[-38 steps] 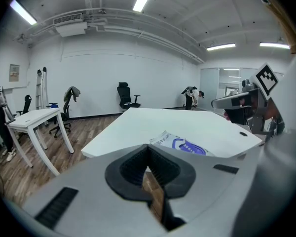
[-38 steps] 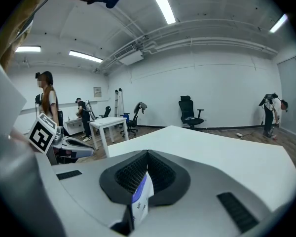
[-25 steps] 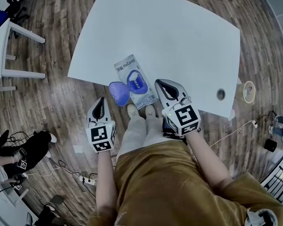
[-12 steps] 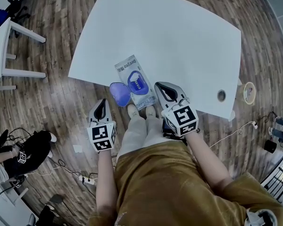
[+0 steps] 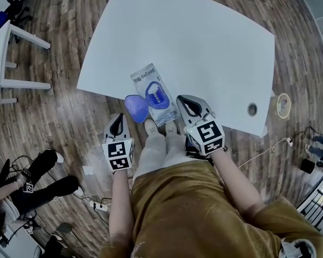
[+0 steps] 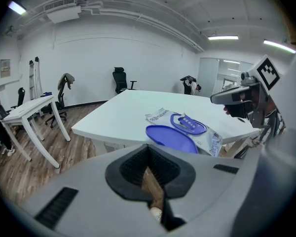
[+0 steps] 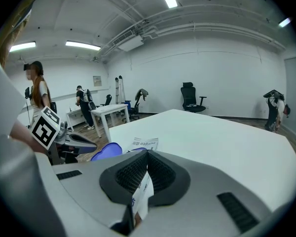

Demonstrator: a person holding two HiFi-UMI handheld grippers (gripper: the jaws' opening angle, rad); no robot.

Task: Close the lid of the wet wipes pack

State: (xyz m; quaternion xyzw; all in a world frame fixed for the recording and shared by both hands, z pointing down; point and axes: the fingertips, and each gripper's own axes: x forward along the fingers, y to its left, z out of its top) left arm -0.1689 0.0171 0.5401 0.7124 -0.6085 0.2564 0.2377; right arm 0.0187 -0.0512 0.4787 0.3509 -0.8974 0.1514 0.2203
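The wet wipes pack [image 5: 151, 82] lies flat at the near edge of the white table [image 5: 204, 42]. Its purple lid [image 5: 135, 107] is flipped open and juts out over the table's edge. In the left gripper view the pack [image 6: 207, 136] and lid [image 6: 171, 138] lie just ahead. My left gripper [image 5: 117, 127] is below the table edge, just short of the lid, shut and empty. My right gripper [image 5: 189, 106] hovers over the table edge to the right of the pack, also shut and empty. Both gripper views, left [image 6: 148, 149] and right [image 7: 147, 154], show the jaws closed together.
A round hole [image 5: 252, 109] sits in the table's near right corner. Another white table [image 5: 0, 58] stands to the far left. A person's legs [image 5: 37, 190] and cables lie on the wood floor at lower left. People stand by desks [image 7: 81, 105] in the right gripper view.
My left gripper has crept slightly right and toward the open lid. The right gripper has barely shifted. The person at lower left has stretched out their legs.
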